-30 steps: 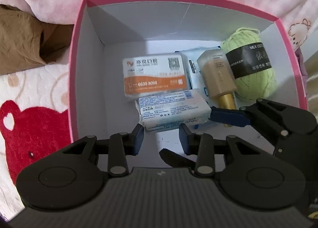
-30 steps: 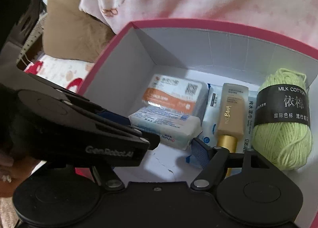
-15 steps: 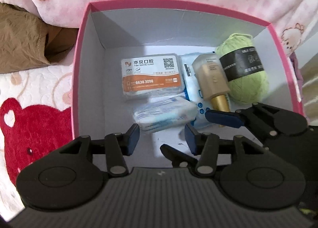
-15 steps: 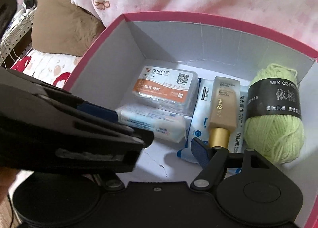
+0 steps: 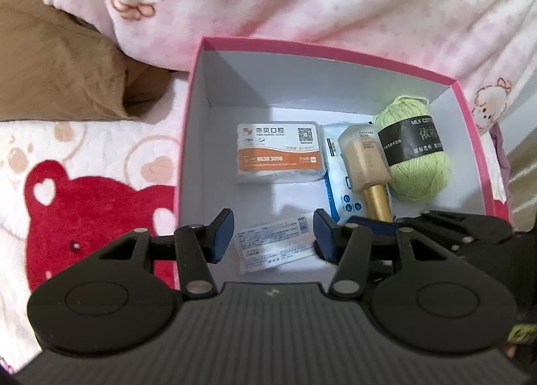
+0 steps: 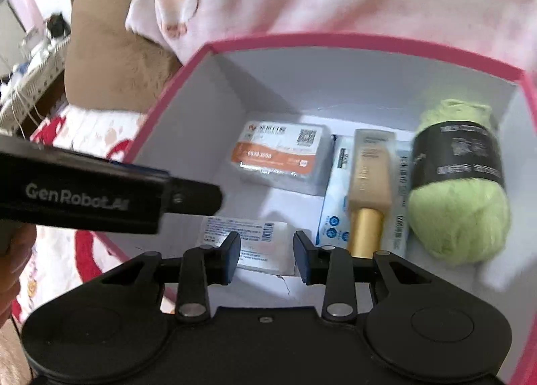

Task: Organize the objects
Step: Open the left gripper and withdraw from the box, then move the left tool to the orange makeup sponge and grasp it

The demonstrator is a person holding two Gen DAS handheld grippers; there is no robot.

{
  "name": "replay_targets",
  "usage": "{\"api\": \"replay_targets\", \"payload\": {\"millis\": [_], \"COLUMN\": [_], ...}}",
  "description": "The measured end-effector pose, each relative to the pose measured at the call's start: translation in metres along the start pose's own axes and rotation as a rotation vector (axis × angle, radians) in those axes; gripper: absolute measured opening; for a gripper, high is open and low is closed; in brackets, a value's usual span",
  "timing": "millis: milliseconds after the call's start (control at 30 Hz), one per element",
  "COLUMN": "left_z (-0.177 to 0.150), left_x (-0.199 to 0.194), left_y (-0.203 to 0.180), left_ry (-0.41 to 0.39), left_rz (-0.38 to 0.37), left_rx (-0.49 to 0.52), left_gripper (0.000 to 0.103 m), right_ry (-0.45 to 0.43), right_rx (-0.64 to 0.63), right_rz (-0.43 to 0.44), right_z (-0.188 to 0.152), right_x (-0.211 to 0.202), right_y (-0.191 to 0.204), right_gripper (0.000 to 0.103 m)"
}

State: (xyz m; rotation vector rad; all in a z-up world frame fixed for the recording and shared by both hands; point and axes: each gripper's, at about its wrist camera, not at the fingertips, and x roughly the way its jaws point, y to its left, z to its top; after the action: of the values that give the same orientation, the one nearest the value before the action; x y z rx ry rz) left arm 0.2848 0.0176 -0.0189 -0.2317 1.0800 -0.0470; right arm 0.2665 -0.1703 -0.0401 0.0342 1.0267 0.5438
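1. Packet handling first, from the left wrist view: the tissue packet [image 5: 273,247] lies flat on the floor of the pink box [image 5: 185,150], near its front wall and apart from the orange-labelled pack [image 5: 278,158]. Your left gripper [image 5: 273,234] hangs above it, jaws moderately wide and holding nothing. Judge the packet light, soft and crushable, with a slick film wrap. Take it across its short width near the middle, with mild pressure.

2. In the right wrist view, your right gripper [image 6: 266,251] sits low over the same packet, jaws drawn in to a narrow gap. No pad visibly presses on anything. The packet's right end shows in the gap. A pinch there would probably let it droop and slide. The gold-capped bottle [image 6: 369,180] and green yarn [image 6: 459,217] lie just beside, so approach from straight above.
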Motion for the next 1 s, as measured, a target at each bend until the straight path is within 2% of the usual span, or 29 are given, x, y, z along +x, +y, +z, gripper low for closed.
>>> {"api": "replay_targets", "payload": {"millis": [133,300,567,800,933,1000], "left_z": [-0.009,-0.024,-0.057,-0.089,-0.107,-0.118], "left_x": [-0.027,-0.073,-0.141,-0.170,-0.167,-0.164], "left_y": [-0.003,-0.008,-0.012,0.002,0.011,0.013], "left_ry": [-0.017,-0.030,-0.037,-0.040,-0.053,-0.063], "left_rz": [0.023,0.022,-0.003,-0.031,-0.045,-0.092], "left_rx": [0.059,0.128,0.259,0.272,0.266,0.274], "left_gripper": [0.055,0.063,0.067,0.072,0.072,0.075], "right_ry": [-0.041,-0.068,-0.101,-0.120,-0.124,-0.122], "right_rx": [-0.012,-0.052,-0.149,-0.205,-0.241,-0.257], "right_rz": [-0.004,0.003,-0.001,0.024,0.023,0.009], "right_z": [-0.007,-0.020,-0.046,-0.073,-0.090,-0.095], "right_x": [-0.032,-0.082,-0.154,-0.181,-0.178,-0.169], "right_y": [0.008,0.030,0.067,0.096,0.111,0.115], "right_gripper": [0.041,0.052,0.064,0.076,0.080,0.082]}}
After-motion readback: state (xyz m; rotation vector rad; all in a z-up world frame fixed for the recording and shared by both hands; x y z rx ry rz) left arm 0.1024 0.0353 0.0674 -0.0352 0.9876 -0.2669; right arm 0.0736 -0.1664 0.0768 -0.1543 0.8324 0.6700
